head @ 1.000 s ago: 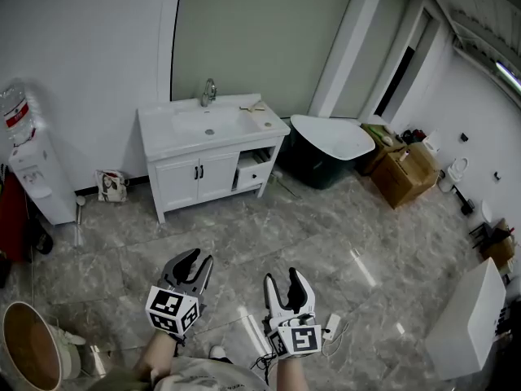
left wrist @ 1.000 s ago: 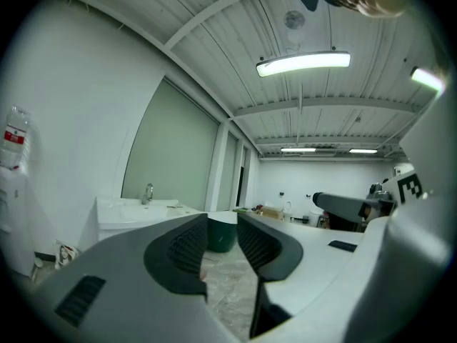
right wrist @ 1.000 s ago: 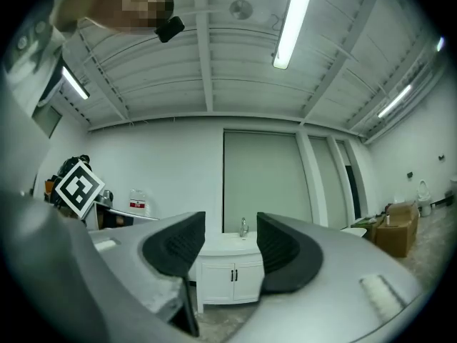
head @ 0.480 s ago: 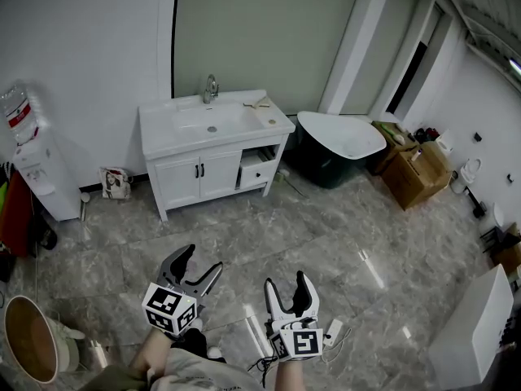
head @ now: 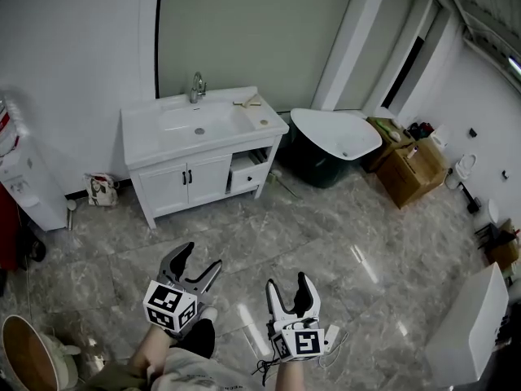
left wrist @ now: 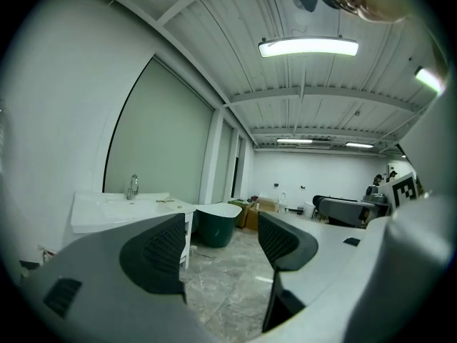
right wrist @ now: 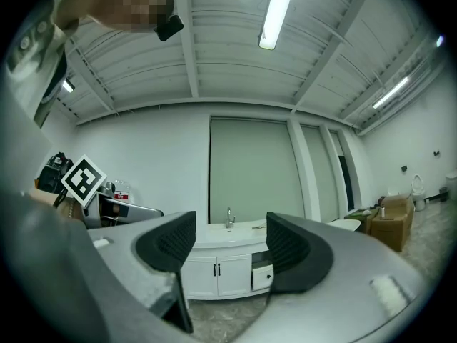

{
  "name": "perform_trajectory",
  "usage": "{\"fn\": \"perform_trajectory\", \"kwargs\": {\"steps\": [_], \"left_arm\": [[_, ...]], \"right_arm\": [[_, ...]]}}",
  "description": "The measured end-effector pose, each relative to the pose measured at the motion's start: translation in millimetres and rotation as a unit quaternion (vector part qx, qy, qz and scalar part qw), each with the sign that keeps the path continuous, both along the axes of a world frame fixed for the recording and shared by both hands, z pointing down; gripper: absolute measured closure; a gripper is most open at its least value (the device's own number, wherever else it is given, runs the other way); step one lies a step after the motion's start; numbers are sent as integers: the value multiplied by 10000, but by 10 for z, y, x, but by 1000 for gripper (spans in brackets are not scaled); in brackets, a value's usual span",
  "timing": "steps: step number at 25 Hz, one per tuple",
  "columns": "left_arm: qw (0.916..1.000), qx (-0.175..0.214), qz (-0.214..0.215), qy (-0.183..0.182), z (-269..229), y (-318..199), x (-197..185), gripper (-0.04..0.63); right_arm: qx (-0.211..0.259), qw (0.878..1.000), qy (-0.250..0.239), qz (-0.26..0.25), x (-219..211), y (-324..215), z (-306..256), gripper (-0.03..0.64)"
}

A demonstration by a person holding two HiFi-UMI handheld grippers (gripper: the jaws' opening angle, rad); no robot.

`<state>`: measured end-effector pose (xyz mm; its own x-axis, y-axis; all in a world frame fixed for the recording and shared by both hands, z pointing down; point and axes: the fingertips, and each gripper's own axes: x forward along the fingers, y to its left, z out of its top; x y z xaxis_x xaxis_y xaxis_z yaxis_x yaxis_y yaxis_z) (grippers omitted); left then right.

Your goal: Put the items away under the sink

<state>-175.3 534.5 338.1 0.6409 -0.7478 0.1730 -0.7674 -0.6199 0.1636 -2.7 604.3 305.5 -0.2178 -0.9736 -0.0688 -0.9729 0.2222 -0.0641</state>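
Our left gripper [head: 201, 257] and right gripper [head: 288, 282], jaws just opening wide and empty, face the sink cabinet [head: 187, 182] well apart at twelve o'clock across the floor [head: 269, 226], tub [head: 334, 133] at one.

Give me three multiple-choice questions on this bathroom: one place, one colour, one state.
1. In the head view, what stands just right of the white sink vanity? A) bicycle B) freestanding oval bathtub C) stepladder
2. What colour is the bathtub's outer wall? A) red B) yellow C) dark green
3. How are the vanity's two black-handled white doors? A) both shut B) both open C) one open
Answers: 1 B, the tub sits beside the vanity's right end; 2 C, dark green below a white rim; 3 A, both doors lie flush with the front.
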Motion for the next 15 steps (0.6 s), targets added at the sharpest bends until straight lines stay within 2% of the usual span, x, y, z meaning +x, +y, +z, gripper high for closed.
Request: {"fn": "perform_trajectory", "kwargs": {"steps": [5, 10, 15], "left_arm": [[9998, 82, 198, -11, -80, -757, 105, 291], [9997, 74, 213, -75, -82, -1570, 49, 291], [9998, 78, 196, -54, -74, -2091, -10, 291]], "right_arm": [[99, 9999, -59, 45, -16, -745, -172, 316], [58, 9999, 131, 71, -13, -1485, -69, 317], [60, 9999, 77, 130, -47, -2008, -115, 318]]}}
